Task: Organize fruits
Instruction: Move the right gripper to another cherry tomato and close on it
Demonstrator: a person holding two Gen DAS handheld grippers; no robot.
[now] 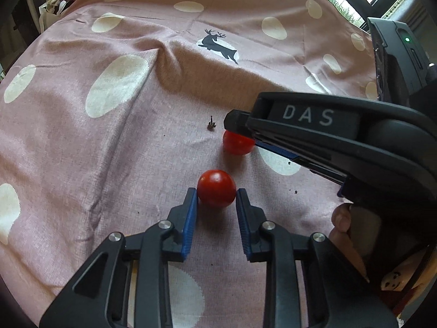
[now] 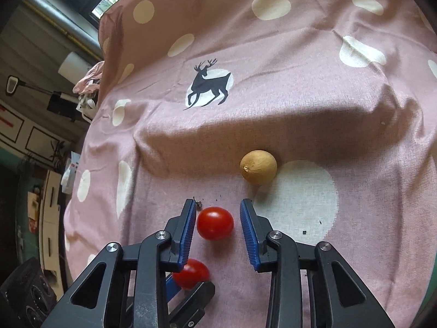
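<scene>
While woven, a cloth (image 1: 136,142) under glossy round tomatoes (image 1: 216,188)

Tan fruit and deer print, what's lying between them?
Nothing: the right wrist view shows only bare creased cloth from tan fruit to deer print.

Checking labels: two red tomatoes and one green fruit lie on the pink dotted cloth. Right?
No. The third fruit is yellowish-brown, not green; the right wrist view shows it. The upper tomato and lower tomato are red, on the pink dotted cloth.
</scene>
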